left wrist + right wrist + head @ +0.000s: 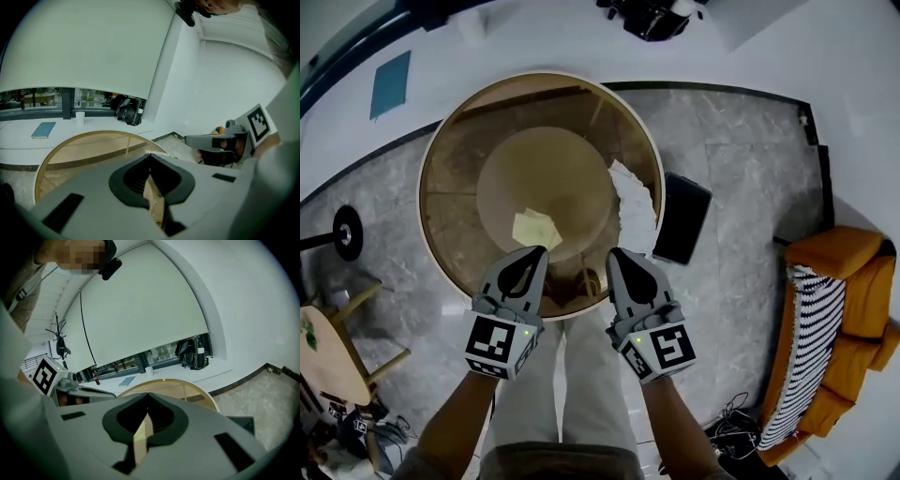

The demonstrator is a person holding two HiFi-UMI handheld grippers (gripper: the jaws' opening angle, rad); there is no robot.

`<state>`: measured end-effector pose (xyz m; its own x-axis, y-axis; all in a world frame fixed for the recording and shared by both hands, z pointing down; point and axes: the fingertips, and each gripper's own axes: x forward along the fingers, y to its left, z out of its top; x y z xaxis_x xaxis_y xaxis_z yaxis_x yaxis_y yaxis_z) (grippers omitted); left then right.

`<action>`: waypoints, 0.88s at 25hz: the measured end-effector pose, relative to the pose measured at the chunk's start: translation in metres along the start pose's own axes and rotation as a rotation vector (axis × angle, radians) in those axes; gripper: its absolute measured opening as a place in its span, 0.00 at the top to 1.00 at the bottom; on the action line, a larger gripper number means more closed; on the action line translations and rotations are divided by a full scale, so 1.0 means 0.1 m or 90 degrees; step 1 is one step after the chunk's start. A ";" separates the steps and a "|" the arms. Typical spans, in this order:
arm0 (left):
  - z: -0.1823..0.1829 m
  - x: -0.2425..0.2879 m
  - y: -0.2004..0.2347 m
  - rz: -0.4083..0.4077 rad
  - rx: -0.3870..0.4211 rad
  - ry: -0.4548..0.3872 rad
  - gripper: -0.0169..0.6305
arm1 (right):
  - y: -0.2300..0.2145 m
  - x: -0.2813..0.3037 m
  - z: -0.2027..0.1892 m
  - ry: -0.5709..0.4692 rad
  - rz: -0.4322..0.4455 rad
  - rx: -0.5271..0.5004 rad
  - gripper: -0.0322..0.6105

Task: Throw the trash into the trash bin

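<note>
A crumpled yellow paper (536, 228) lies on the round glass table (427, 150), just beyond my left gripper (536, 251). A crumpled white paper (633, 202) sits at the table's right rim. A black bin (682, 217) stands on the floor right beside that rim; the right gripper view shows its top (241, 423). My right gripper (614, 253) hangs over the table's near edge, level with the left one. In both gripper views the jaws of the left gripper (150, 154) and the right gripper (148, 394) meet at their tips, shut, holding nothing.
An orange sofa (853, 300) with a striped blanket stands at the right. A wooden stool (337, 347) and a black round weight (345, 232) are at the left. A blue book (391, 82) and a black bag (652, 17) rest on the white ledge behind the table.
</note>
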<state>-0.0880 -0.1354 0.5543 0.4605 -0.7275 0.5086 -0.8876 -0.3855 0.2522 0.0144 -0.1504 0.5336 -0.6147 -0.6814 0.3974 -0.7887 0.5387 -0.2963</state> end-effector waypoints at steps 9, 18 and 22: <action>0.01 0.15 -0.15 -0.009 -0.001 0.006 0.95 | -0.02 0.04 -0.05 0.010 0.033 0.015 0.59; -0.05 0.27 -0.21 -0.016 -0.008 0.017 0.95 | -0.26 0.08 -0.20 0.041 0.001 0.000 0.58; -0.10 0.29 -0.22 -0.017 -0.016 0.027 0.95 | -0.47 0.15 -0.33 0.064 -0.028 -0.006 0.58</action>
<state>-0.0555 -0.1425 0.5721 0.4831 -0.6926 0.5357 -0.8755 -0.3895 0.2859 0.0423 -0.1695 0.5823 -0.5742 -0.6520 0.4951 -0.8148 0.5138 -0.2684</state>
